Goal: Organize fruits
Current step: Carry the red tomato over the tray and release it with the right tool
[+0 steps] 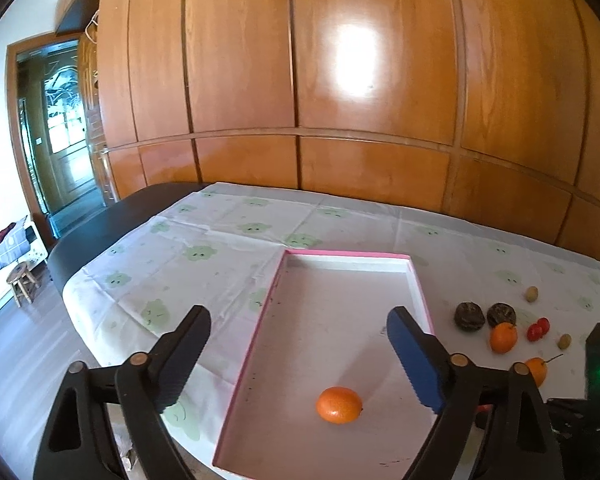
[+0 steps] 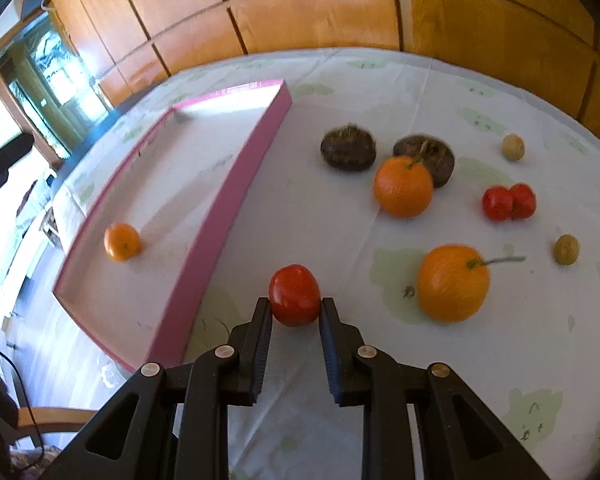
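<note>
Right gripper (image 2: 295, 307) is clamping a small red fruit (image 2: 295, 294) just outside the pink tray (image 2: 236, 196). It's round and could be squirting out mid-carry. Left gripper (image 1: 298, 354) is hanging wide open above the orange (image 1: 339, 405) sitting inside. No readable writing anywhere.

three oranges (image 2: 403, 186), three red fruits (image 2: 509, 202), two dark fruits (image 2: 348, 146), two small tan fruits (image 2: 513, 147), one pink tray (image 2: 236, 184)
</note>
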`<state>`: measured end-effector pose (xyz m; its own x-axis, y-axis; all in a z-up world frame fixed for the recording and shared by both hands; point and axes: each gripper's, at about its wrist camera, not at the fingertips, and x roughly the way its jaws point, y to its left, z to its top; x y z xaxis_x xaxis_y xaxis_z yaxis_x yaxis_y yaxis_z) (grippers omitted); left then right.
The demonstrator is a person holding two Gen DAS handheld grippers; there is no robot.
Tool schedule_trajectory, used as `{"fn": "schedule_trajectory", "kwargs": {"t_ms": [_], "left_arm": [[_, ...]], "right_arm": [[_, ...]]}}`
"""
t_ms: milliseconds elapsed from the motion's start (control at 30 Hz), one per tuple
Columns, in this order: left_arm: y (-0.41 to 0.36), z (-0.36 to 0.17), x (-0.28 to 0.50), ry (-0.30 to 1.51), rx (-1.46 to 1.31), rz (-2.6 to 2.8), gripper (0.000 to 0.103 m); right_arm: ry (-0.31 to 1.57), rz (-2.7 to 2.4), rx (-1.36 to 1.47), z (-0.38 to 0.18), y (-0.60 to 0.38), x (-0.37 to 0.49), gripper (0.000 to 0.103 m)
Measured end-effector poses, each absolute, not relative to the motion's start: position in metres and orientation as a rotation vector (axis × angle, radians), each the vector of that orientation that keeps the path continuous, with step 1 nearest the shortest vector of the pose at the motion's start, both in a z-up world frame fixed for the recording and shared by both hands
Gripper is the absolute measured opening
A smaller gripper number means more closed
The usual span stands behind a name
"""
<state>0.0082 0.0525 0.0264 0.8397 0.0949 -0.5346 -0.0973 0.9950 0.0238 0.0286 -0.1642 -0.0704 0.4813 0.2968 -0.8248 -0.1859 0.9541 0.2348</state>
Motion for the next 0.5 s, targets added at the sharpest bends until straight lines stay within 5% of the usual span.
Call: {"fn": "schedule_trajectory", "kwargs": {"t_ms": [500], "left_arm": [[0.06, 0.026, 0.007, 0.553, 0.007, 0.137, 0.099]], "right_arm": [[0.989, 0.428, 0.106, -0.03, -0.103, 0.07, 0.025]]}}
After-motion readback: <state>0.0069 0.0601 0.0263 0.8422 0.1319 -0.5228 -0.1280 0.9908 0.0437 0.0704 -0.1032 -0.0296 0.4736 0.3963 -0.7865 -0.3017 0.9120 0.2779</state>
